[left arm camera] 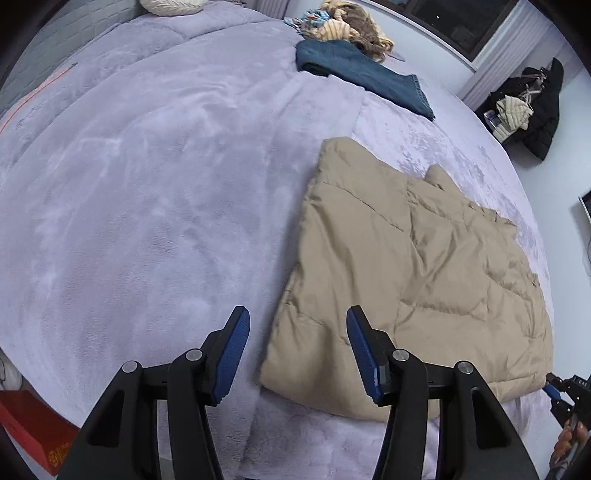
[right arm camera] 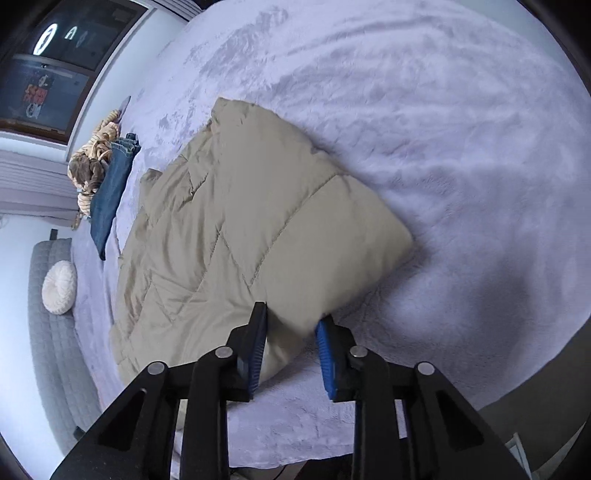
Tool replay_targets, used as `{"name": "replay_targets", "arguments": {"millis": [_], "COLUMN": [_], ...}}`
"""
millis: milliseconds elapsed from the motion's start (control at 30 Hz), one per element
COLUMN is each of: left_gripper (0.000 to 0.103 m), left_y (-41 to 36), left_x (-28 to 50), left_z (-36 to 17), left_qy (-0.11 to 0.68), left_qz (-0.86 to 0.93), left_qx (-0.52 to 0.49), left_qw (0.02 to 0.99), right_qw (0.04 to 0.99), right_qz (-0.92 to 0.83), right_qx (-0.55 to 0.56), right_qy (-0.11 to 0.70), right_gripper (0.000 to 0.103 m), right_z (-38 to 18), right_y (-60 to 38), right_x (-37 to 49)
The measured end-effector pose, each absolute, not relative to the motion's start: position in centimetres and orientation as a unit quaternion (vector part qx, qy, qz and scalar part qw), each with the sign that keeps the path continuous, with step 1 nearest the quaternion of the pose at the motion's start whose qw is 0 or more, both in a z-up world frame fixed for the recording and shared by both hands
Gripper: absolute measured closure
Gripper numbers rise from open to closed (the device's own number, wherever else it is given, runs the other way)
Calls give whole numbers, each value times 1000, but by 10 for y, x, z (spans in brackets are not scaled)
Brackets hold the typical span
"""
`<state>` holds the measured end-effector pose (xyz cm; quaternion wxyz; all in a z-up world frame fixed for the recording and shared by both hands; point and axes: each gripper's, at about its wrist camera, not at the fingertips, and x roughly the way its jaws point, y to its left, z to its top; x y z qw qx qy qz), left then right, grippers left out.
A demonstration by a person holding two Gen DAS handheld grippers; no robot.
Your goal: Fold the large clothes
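- the tan quilted jacket [left arm camera: 413, 266] lies folded into a puffy block on the lavender bedspread [left arm camera: 147, 203]; in my left wrist view it fills the lower right, in my right wrist view [right arm camera: 236, 236] it fills the centre.
- its surface is creased, with diagonal stitch lines, and one corner points to the right of the right wrist view.
- my left gripper [left arm camera: 297, 354] has its blue pads well apart and nothing between them; it hangs over the jacket's near left edge and the bedspread.
- my right gripper [right arm camera: 291, 350] has a narrower gap, and the jacket's near edge sits between its pads; i cannot tell whether they press on it.
- folded blue jeans [left arm camera: 365, 79] lie at the upper centre of the left view, with a heap of knitwear [left arm camera: 351, 26] just beyond them.
- a white round cushion [right arm camera: 59, 286] sits at the left of the right view against a grey headboard [right arm camera: 51, 369].
- dark coats [left arm camera: 532, 107] hang at the upper right of the left view.
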<state>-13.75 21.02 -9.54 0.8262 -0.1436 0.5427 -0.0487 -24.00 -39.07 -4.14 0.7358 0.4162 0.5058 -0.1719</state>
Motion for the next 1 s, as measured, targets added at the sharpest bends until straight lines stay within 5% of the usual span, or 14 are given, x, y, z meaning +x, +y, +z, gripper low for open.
{"name": "replay_targets", "arguments": {"millis": [233, 367, 533, 700, 800, 833, 867, 900, 1000], "left_gripper": [47, 37, 37, 37, 36, 31, 9, 0, 0], "left_y": [176, 172, 165, 155, 150, 149, 147, 145, 138], "left_x": [-124, -115, -111, -117, -121, -122, -124, -125, -128], "left_z": [-140, -148, -135, -104, -86, -81, -75, -69, -54], "left_qy": [595, 608, 623, 619, 618, 616, 612, 605, 597], "left_qz": [-40, -26, -2, -2, -12, -13, -11, -10, -13], "left_qx": [-99, -85, -67, -65, -75, -80, -84, -88, -93], "left_qw": [797, 789, 780, 783, 782, 784, 787, 791, 797], "right_qw": [791, 769, 735, 730, 734, 735, 736, 736, 736], "right_qz": [-137, -128, -121, -78, -51, -43, -33, -24, -5], "right_qx": [303, 268, 299, 302, 291, 289, 287, 286, 279], "right_qy": [513, 566, 596, 607, 611, 612, 612, 613, 617], "right_gripper": [81, 82, 84, 81, 61, 57, 57, 57, 57], "right_z": [-12, -49, -74, -52, -37, -34, -30, -28, -21], "right_y": [-354, -348, -364, -359, -344, -339, -333, -328, -314], "right_x": [-226, -197, -182, -174, -165, -163, -160, -157, -150]}}
